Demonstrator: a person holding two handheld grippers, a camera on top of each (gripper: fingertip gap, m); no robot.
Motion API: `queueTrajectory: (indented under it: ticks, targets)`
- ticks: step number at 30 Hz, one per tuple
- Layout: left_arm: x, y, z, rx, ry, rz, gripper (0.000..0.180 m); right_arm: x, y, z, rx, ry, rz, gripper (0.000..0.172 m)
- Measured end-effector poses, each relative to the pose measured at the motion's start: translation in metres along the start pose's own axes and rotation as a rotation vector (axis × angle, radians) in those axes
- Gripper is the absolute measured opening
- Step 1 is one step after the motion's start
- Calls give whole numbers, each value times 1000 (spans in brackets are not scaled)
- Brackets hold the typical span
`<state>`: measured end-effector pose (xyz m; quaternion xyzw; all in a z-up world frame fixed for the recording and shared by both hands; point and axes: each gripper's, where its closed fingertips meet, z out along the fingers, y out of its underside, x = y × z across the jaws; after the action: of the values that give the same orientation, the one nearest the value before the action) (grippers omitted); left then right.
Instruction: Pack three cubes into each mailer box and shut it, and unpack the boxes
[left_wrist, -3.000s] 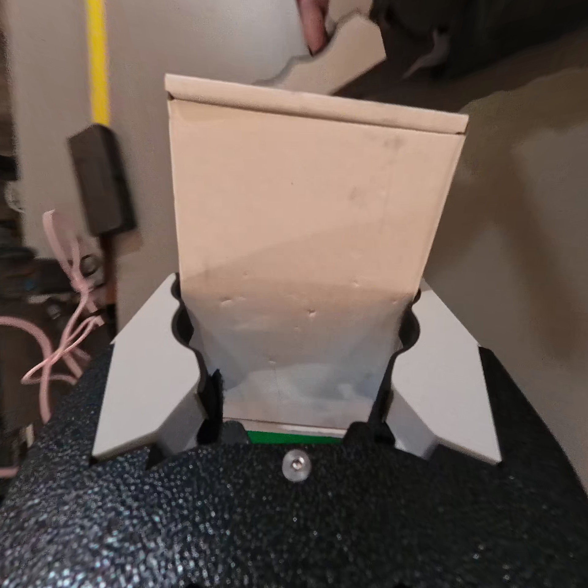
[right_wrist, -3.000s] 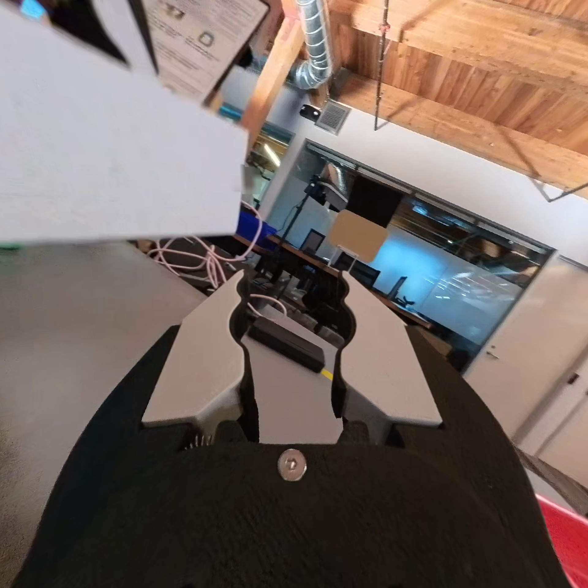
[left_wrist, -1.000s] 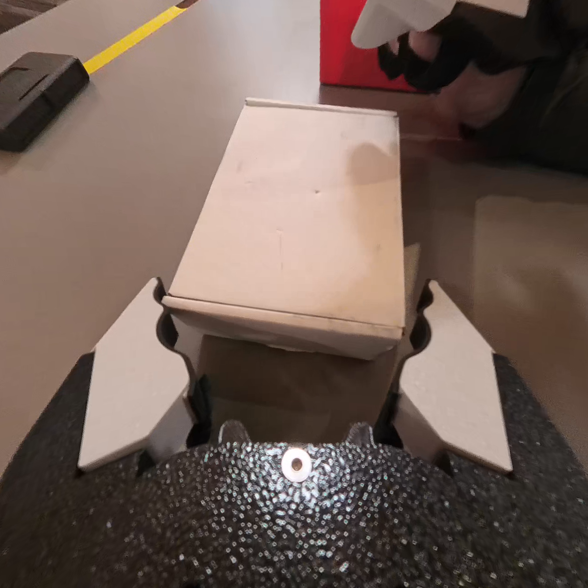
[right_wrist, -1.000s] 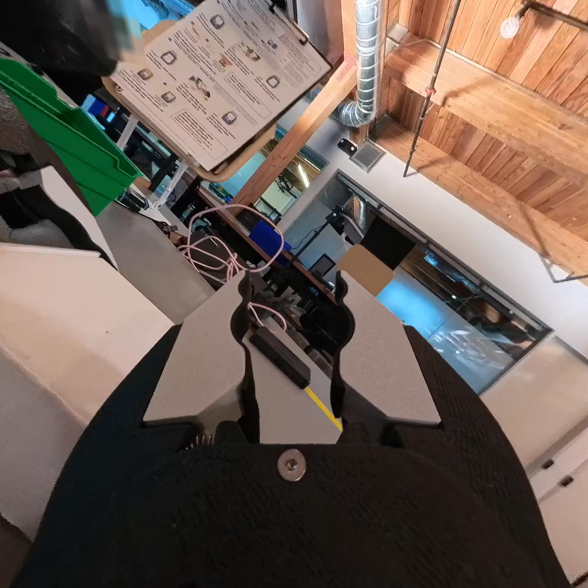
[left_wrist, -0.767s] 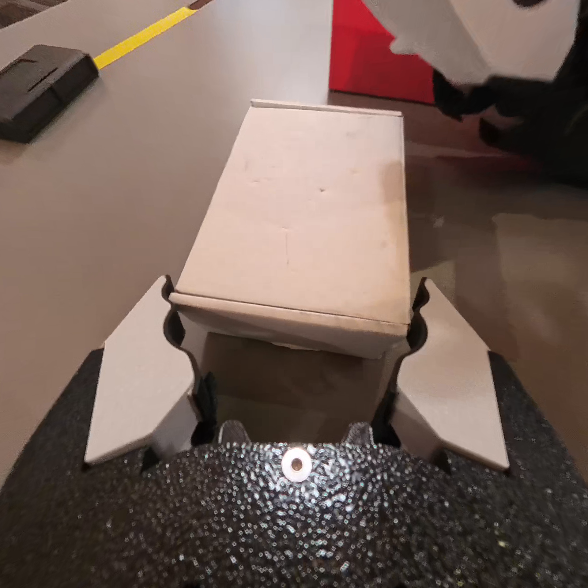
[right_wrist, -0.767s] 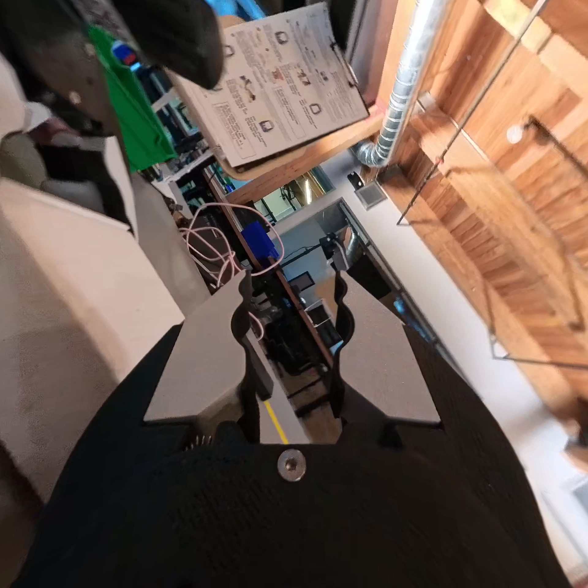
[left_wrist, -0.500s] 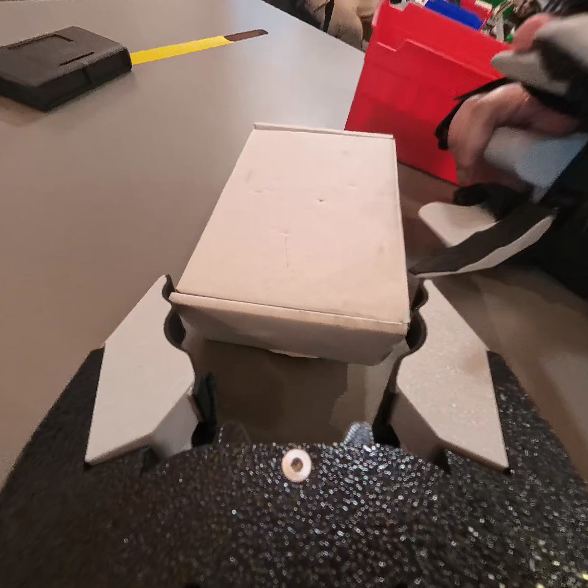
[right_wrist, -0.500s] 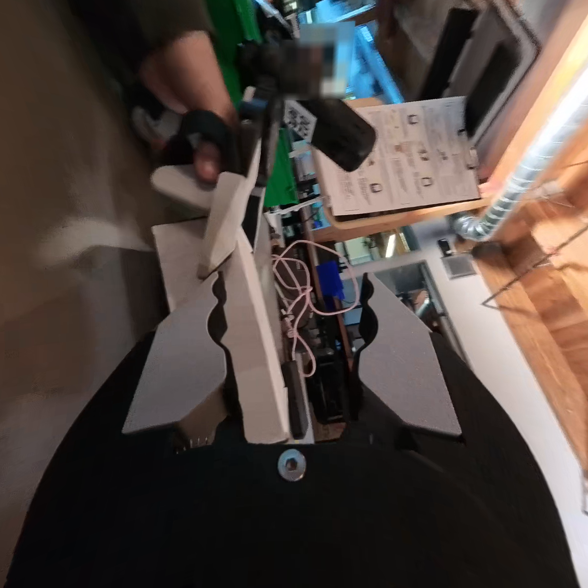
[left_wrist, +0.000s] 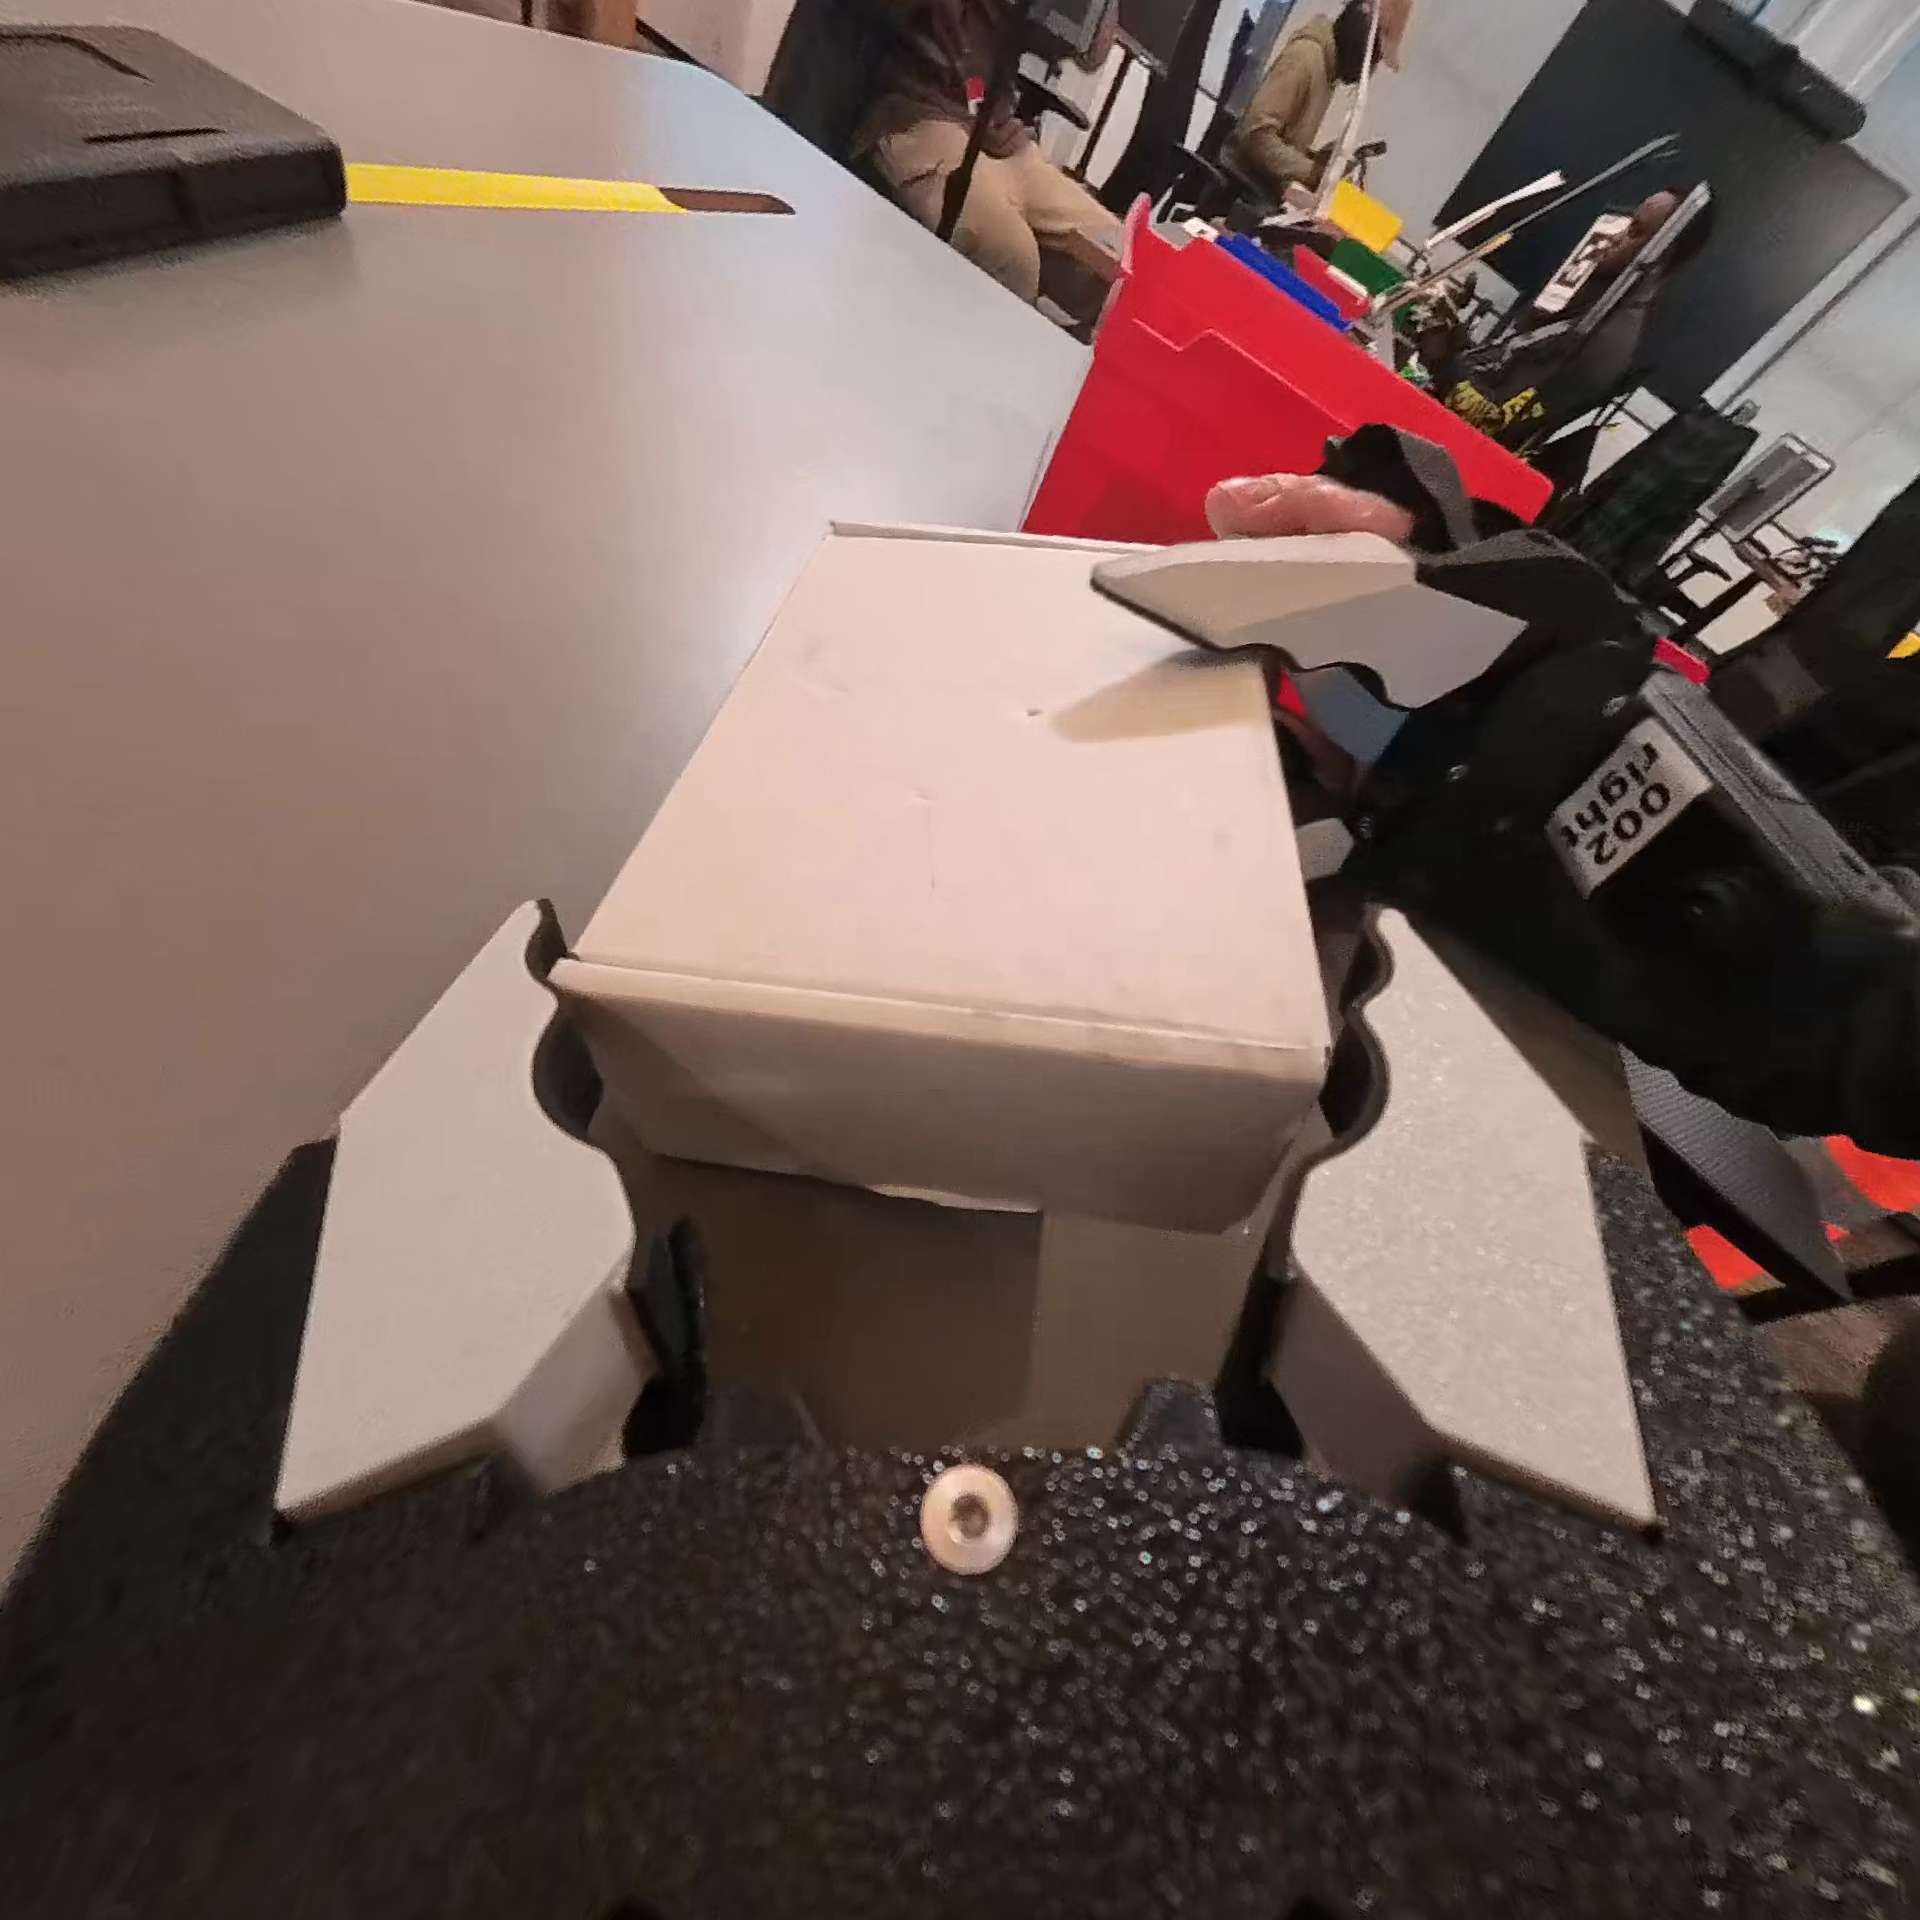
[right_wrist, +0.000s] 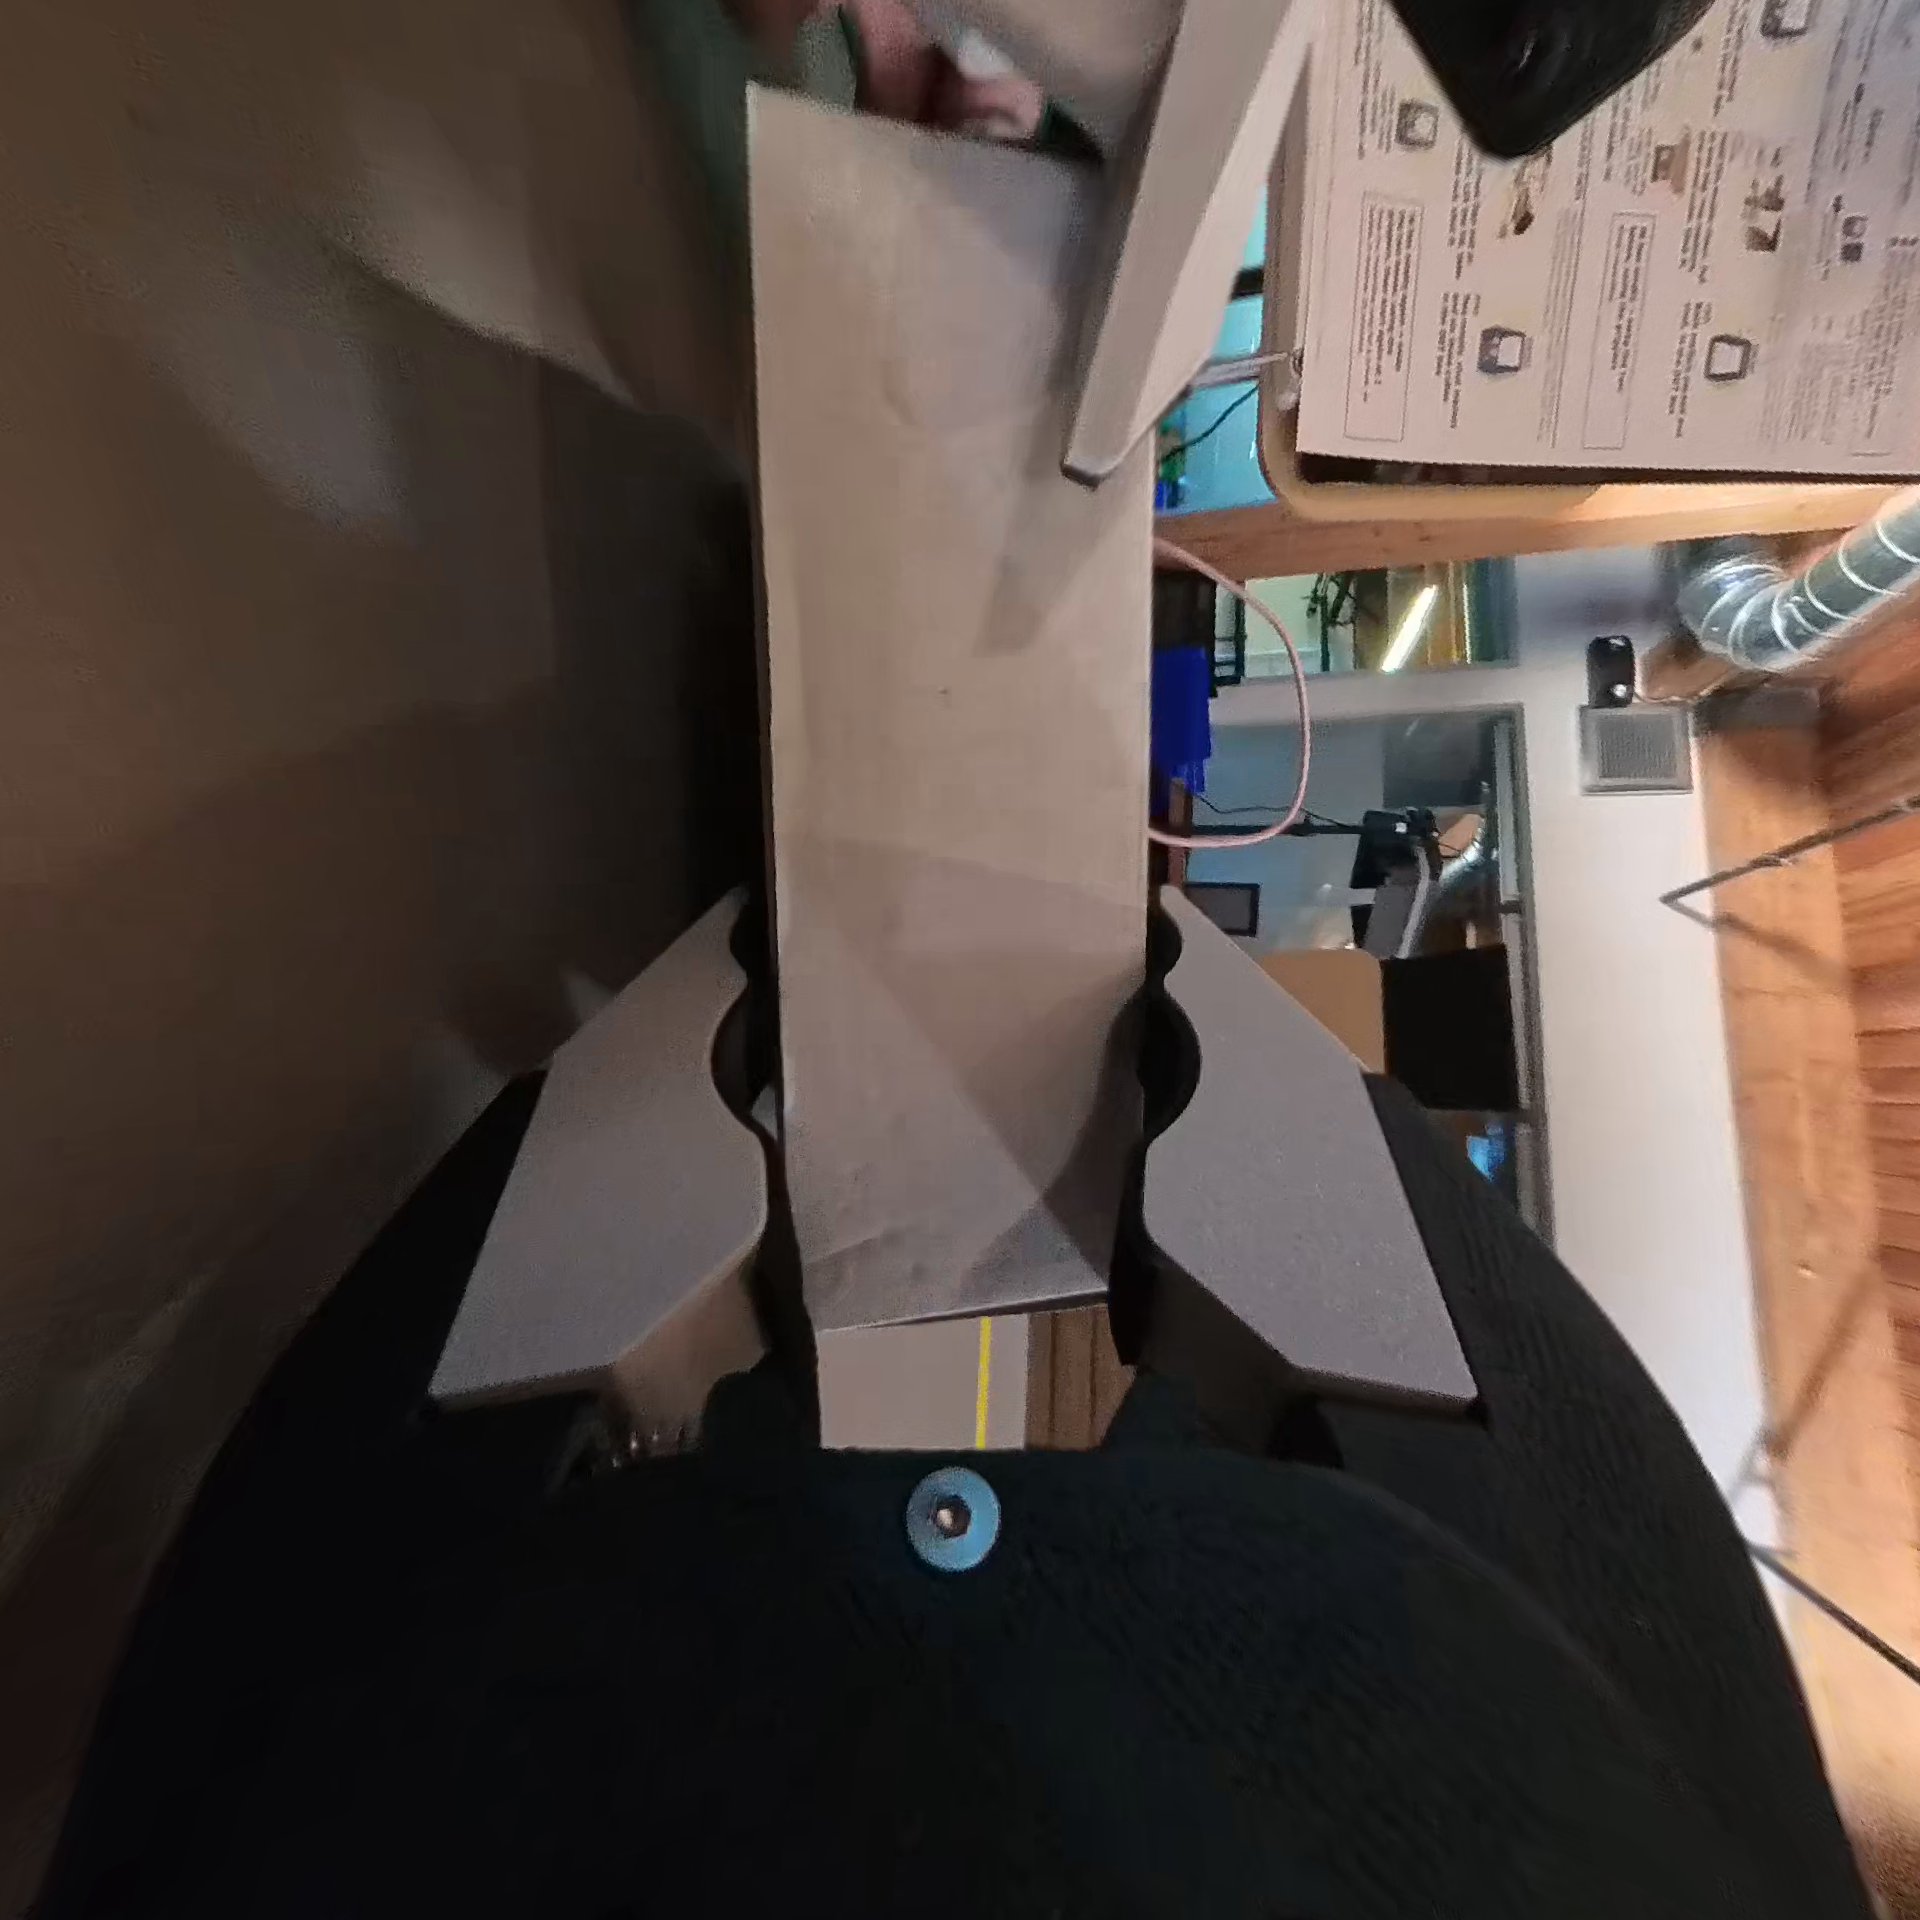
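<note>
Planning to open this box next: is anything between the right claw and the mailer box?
Nothing visible. The mailer box sits directly between the right claw's fingers, with one finger over its lid.

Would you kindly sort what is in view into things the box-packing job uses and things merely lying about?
In use:
- closed mailer box
- left claw, gripping its near end
- right claw, clamped across its side
- red bin

Lying about:
- black pad
- yellow tape
- instruction sheet

Pale cardboard mailer box (left_wrist: 966, 790), lid shut, flat on grey worktop (left_wrist: 416, 520), clamped across width and across height by fingers.
</note>
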<state>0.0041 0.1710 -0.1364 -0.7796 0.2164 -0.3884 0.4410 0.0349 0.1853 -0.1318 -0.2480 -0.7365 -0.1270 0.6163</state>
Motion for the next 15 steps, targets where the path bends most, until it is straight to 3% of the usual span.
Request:
queueTrajectory:
  ticks: [3, 6, 9, 12, 15]
  targets:
    - [4, -2, -1, 13, 24, 10, 142, 2, -1, -2, 30, -9, 74, 70]
    - [23, -7, -7, 49, 80, 192, 159, 8, 5, -5, 16, -13, 143, 69]
    - [36, -12, -14, 131, 43, 517, 149, 15, 10, -13, 42, -35, 268, 69]
    - [43, -22, -13, 195, -25, 657, 141, 14, 10, -17, 57, -68, 292, 69]
    - [38, -18, -9, 167, -138, 843, 125, 13, 0, -20, 79, -103, 271, 68]
